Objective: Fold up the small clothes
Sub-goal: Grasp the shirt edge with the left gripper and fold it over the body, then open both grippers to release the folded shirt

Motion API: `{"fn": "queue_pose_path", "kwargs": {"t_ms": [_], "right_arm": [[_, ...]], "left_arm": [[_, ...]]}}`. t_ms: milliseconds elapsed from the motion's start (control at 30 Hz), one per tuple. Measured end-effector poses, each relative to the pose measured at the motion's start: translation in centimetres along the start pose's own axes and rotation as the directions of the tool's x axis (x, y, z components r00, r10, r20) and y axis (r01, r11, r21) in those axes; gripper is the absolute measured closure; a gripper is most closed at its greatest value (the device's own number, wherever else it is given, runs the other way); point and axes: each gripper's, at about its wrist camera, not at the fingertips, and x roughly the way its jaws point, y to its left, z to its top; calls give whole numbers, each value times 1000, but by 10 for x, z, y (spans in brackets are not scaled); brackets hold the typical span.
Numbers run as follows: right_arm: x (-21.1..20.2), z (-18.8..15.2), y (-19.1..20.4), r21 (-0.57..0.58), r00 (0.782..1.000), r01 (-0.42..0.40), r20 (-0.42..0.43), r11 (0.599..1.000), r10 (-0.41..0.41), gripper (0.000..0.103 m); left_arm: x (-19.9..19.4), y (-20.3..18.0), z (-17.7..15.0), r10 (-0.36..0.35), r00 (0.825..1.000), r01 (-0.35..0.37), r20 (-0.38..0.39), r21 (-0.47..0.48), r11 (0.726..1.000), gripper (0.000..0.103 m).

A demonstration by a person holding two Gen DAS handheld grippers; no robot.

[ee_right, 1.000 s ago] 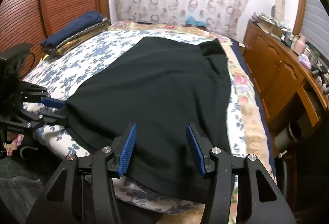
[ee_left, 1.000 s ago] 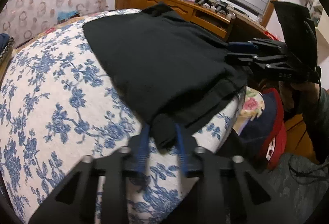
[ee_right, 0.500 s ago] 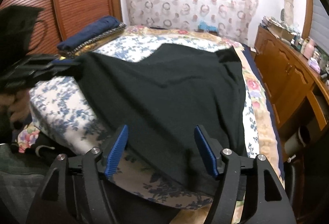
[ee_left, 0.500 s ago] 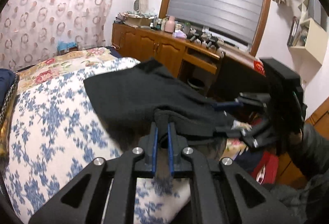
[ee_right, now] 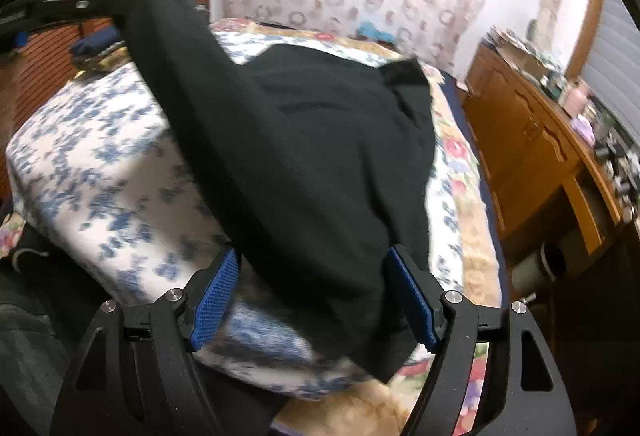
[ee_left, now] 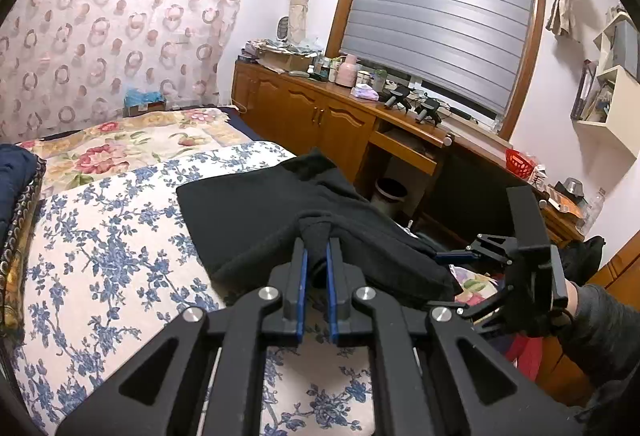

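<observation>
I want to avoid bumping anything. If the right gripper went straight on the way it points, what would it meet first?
Most likely the black garment: its edge already lies between the open fingers of the right gripper, draped over the floral bedspread. Blur leaves the depth uncertain.

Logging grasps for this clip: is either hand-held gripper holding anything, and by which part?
The left hand-held gripper pinches the black garment by a bunched corner of its near edge. The right hand-held gripper is open, holding nothing.
</observation>
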Motion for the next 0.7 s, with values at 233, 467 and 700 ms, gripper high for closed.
{"fn": "queue_pose_path", "kwargs": {"t_ms": [233, 467, 700], "right_arm": [[1, 13, -18, -20, 999, -2, 43, 1000, 3, 89], [-3, 80, -47, -19, 984, 22, 178, 1000, -18, 95], [40, 143, -69, -32, 979, -7, 206, 999, 13, 95]], "left_arm": [[4, 6, 6, 13, 1000, -13, 9, -6, 1000, 97], [22, 36, 32, 71, 997, -70, 32, -28, 997, 97], [55, 77, 64, 145, 989, -144, 18, -46, 988, 97]]}}
